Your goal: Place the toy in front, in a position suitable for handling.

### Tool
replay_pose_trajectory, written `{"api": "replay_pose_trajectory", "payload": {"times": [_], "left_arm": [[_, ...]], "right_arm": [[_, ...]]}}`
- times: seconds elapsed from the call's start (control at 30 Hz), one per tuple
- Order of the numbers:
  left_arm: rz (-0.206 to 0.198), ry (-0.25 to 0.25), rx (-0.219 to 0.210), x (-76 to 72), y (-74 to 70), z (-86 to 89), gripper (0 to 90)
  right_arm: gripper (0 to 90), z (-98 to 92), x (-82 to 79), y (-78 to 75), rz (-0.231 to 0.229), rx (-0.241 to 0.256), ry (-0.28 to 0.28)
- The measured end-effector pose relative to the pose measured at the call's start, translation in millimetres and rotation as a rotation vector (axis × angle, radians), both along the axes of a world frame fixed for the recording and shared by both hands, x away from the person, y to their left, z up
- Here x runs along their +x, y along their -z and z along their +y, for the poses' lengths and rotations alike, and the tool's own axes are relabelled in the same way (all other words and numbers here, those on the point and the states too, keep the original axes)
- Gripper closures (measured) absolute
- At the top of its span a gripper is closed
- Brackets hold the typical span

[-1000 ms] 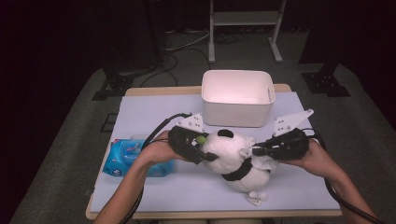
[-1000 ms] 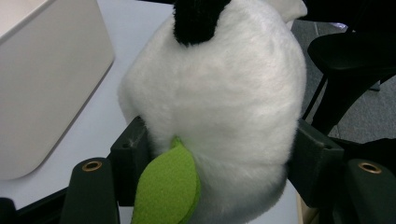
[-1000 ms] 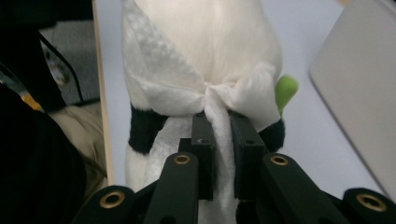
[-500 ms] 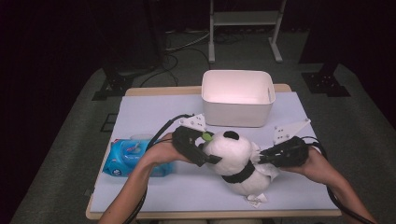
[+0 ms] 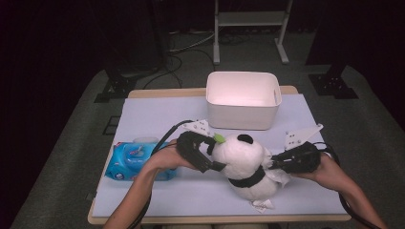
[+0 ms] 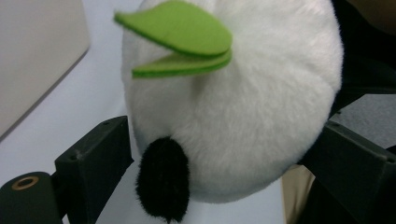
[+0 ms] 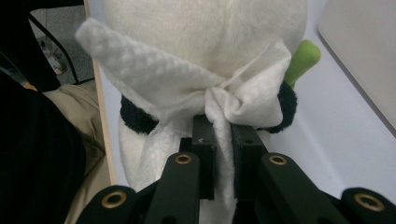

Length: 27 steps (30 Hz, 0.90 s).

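Note:
A white-and-black panda plush [image 5: 246, 167] sits near the table's front edge, with a green leaf [image 5: 218, 138] on its head. My left gripper [image 5: 210, 160] holds the head [image 6: 233, 116] from the left, one jaw pressed against each side of it. From the right, my right gripper [image 5: 274, 163] is shut on a white cloth [image 7: 187, 88]. The cloth lies bunched across the panda's back by its black neck band, and a strand runs down between the pads of my right gripper [image 7: 223, 126].
A white bin [image 5: 243, 98] stands behind the panda at the back of the table. A blue pack of wet wipes [image 5: 129, 160] lies to the left, beside the left forearm. The panda's tag [image 5: 261, 205] rests close to the table's front edge.
The panda and both grippers have shifted slightly right and toward the front edge. The right gripper has dropped lower behind the panda, still on the cloth.

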<state>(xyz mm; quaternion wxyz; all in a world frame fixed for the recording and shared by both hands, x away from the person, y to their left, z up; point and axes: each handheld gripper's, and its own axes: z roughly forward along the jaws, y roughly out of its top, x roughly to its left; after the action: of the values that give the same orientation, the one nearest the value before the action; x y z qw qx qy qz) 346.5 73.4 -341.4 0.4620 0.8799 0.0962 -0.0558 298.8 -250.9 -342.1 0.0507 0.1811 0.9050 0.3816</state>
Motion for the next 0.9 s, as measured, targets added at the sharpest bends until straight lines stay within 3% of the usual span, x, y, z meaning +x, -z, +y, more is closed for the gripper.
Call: {"api": "replay_pose_trajectory", "payload": {"times": [0.17, 0.2, 0.4, 0.53, 0.7, 0.9], "left_arm": [[0.026, 0.033, -0.013, 1.1, 7.7, -5.7, 8.2], [0.027, 0.037, -0.023, 0.8, 7.8, -5.9, 11.6], [-0.026, 0.014, -0.055, -0.5, -4.6, -3.5, 30.3], [-0.065, -0.002, -0.046, -1.6, -19.8, 1.3, 32.4], [-0.098, -0.03, -0.003, -2.7, -31.7, 9.3, 32.8], [-0.113, -0.045, -0.012, -5.2, -39.9, 17.7, 32.7]], "right_arm": [[81.6, -3.8, -1.2, 2.2, 0.011, 0.006, 0.0], [81.6, -4.2, -1.4, 2.5, 0.01, 0.005, -0.001], [81.7, -6.2, -1.0, -0.9, -0.002, 0.025, 0.019], [82.0, -4.2, 3.1, -3.4, -0.007, 0.054, 0.023], [82.3, 1.0, 8.2, -8.6, -0.01, 0.074, 0.025], [82.3, 6.9, 10.1, -23.5, -0.03, 0.091, 0.014]]}}
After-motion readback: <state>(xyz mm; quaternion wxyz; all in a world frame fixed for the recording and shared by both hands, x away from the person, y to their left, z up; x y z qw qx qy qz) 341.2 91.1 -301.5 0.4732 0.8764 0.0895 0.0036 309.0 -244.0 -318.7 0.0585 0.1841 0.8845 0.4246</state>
